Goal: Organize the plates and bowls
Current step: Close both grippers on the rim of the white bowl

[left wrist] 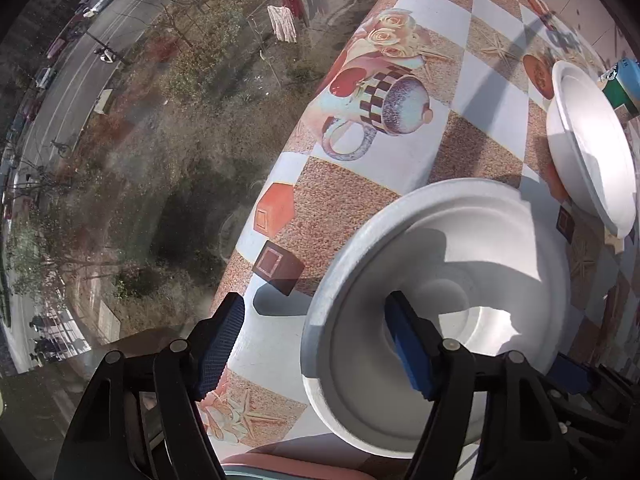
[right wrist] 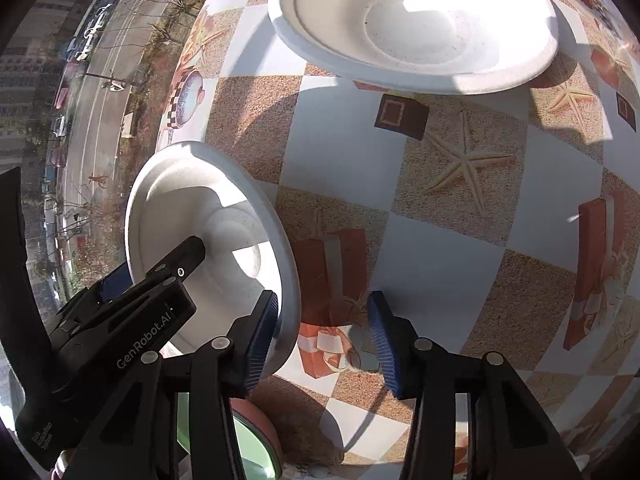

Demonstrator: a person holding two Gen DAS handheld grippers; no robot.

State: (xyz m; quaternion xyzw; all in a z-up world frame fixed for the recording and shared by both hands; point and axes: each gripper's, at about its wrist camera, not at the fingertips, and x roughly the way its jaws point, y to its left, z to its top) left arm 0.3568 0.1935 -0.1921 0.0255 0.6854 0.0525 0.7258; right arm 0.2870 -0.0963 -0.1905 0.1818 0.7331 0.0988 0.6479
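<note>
A white paper bowl [left wrist: 440, 312] sits upright on the table, its mouth facing up, round with no long axis; the left gripper [left wrist: 320, 344] has its jaws spread apart, one blue pad reaching inside the bowl, the other outside over the tablecloth, with the bowl's near rim between them; whether the inner pad touches the wall cannot be told. In the right wrist view the same bowl [right wrist: 208, 236] lies just left of the right gripper [right wrist: 324, 336], whose jaws stand apart and hold nothing, only patterned cloth between them; the left pad sits right at the bowl's rim. A second white bowl [right wrist: 412, 24] rests ahead of the right jaws, well apart, also mouth up, its top edge cut off by the frame. The tablecloth [right wrist: 460, 168] is checked white and sandy brown, printed with starfish, gift boxes and cups; the table stands at a window [left wrist: 140, 140] overlooking a street far below; sunlight casts hard shadows.
</note>
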